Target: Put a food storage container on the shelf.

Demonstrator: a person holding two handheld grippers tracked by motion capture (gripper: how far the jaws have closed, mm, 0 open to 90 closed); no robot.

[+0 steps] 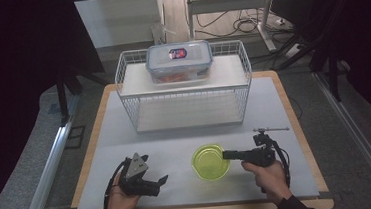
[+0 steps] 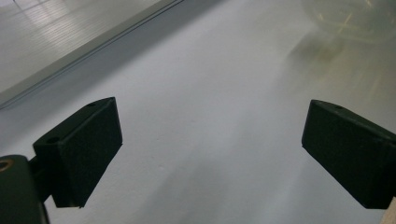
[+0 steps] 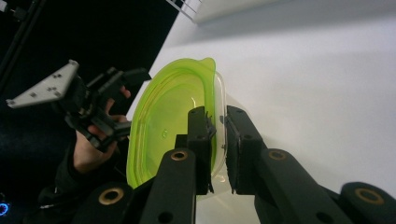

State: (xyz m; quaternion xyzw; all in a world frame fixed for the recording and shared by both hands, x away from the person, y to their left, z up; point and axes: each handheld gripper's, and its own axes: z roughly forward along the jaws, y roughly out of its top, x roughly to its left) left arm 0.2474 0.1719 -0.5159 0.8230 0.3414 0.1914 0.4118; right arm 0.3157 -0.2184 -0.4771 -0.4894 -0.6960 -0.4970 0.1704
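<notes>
Right gripper, jaws drawn in on the side wall of the green bowl, one pad inside the rim and one outside, the thin wall pinched between them. The bowl, a translucent yellow-green plastic vessel with a small pouring lip, sits at the near middle of the white table mat, in front of the wire shelf rack. Thin, see-through walls suggest a light, slightly flexible and smooth object; a rim pinch should carry it, though the wall may bow and the bowl may swing or slip if tilted sharply, so a grip low across the rim, away from the lip, seems soundest. Left gripper, jaws spread wide and holding nothing, rests over bare mat to the bowl's left. On the rack's top shelf stands a lidded clear storage box, well apart from the bowl.
</notes>
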